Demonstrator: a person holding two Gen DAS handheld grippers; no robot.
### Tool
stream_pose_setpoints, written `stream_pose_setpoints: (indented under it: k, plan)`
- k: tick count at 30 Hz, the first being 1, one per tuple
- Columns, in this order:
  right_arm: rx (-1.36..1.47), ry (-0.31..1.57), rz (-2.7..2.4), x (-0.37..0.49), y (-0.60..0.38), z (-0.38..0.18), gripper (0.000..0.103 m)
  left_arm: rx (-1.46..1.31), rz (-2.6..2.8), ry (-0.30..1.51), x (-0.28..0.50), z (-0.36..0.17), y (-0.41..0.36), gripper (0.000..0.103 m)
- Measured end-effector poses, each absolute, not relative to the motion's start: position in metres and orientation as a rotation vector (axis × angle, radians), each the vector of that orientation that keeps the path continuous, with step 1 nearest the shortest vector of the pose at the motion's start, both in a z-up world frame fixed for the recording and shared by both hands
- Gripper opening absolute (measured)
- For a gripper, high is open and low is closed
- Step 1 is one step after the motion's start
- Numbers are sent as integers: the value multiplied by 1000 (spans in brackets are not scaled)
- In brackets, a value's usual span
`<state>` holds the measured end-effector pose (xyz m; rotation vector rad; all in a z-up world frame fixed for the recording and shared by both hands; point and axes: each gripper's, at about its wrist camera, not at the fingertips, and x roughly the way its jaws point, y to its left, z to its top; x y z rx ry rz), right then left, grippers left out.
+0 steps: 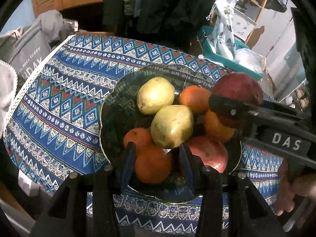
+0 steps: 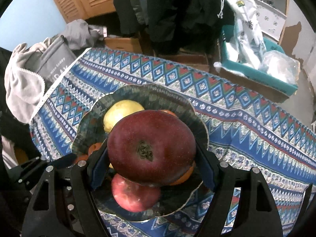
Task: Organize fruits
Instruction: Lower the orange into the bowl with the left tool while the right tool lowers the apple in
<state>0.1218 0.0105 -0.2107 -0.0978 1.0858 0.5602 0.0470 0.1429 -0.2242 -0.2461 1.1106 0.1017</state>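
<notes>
A dark scalloped plate (image 1: 118, 90) on the patterned tablecloth holds two yellow pears (image 1: 155, 94), several oranges (image 1: 194, 98) and a red apple (image 1: 207, 153). My left gripper (image 1: 157, 154) hovers low over the plate's near side; its fingers stand on either side of an orange (image 1: 153, 165), and I cannot tell if they touch it. My right gripper (image 2: 152, 156) is shut on a dark red apple (image 2: 151, 150) and holds it above the plate (image 2: 88, 122). That apple (image 1: 238, 90) and the right gripper show at the right of the left wrist view. Below it lie a red apple (image 2: 135, 194) and a pear (image 2: 120, 111).
The tablecloth (image 1: 65, 98) covers a small table. A grey bag (image 1: 27, 53) and grey cloth lie beyond its left edge. A teal box (image 2: 256, 73) with plastic bags stands at the back right. Dark coats (image 2: 167, 9) hang behind.
</notes>
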Motion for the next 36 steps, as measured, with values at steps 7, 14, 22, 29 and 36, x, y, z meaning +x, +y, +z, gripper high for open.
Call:
stream_pose_setpoints:
  k: [7,14,22,29,36]
  plan:
    - [-90,1130,578,124,16,-221,79,-234,120,1113,48,-221,145,58]
    - [-101,1147,595,122,21,-225,80,-240,142,1086,46,-209,151,63]
    - [-106,1133,602,118,21,-220,80,-236,151,1068,43,-200,153,64]
    - [-71,1098,612,116,16,-203,80,-235,148,1047,41,-190,152,64]
    - [-68,1044,590,111,6,-183,80,-252,144,1001,39,-170,151,66]
